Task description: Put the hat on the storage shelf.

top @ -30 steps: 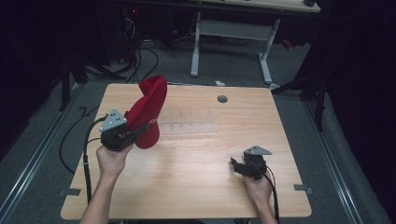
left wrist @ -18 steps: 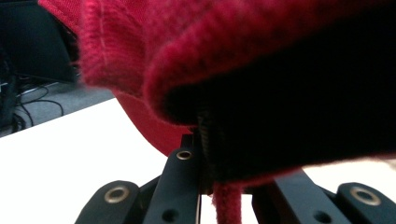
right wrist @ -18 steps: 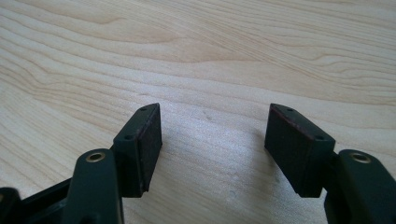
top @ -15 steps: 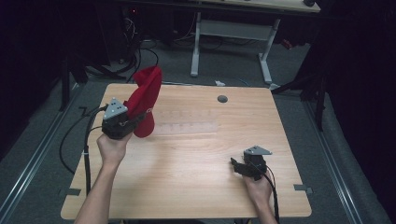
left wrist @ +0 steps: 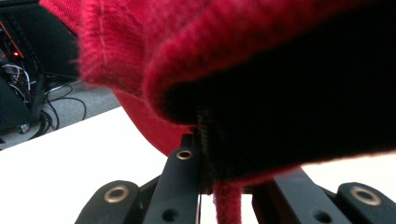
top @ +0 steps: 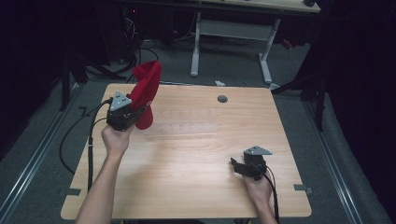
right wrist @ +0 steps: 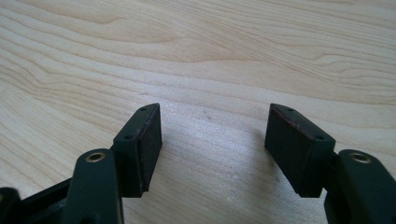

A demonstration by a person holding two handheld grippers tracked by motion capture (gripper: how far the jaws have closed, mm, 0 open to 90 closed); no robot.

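Note:
A red knitted cloth (top: 145,91) hangs raised over the table's far left part, pinched in my left gripper (top: 135,112). In the left gripper view the red cloth (left wrist: 243,60) drapes over the jaws, which are closed on a fold of it (left wrist: 205,154). My right gripper (top: 237,166) rests low at the near right of the wooden table (top: 187,154), pointing left. Its fingers (right wrist: 144,140) stand wide apart just above bare wood, with nothing between them.
A small dark round grommet (top: 222,99) is set in the tabletop near the far edge. A pale rectangular patch (top: 187,121) marks the wood mid-table. Cables (top: 74,140) trail off the left edge. Another desk's white legs (top: 264,56) stand beyond the table.
My left gripper has lifted the red cloth and carried it a little toward the far left. The right gripper has stayed where it was.

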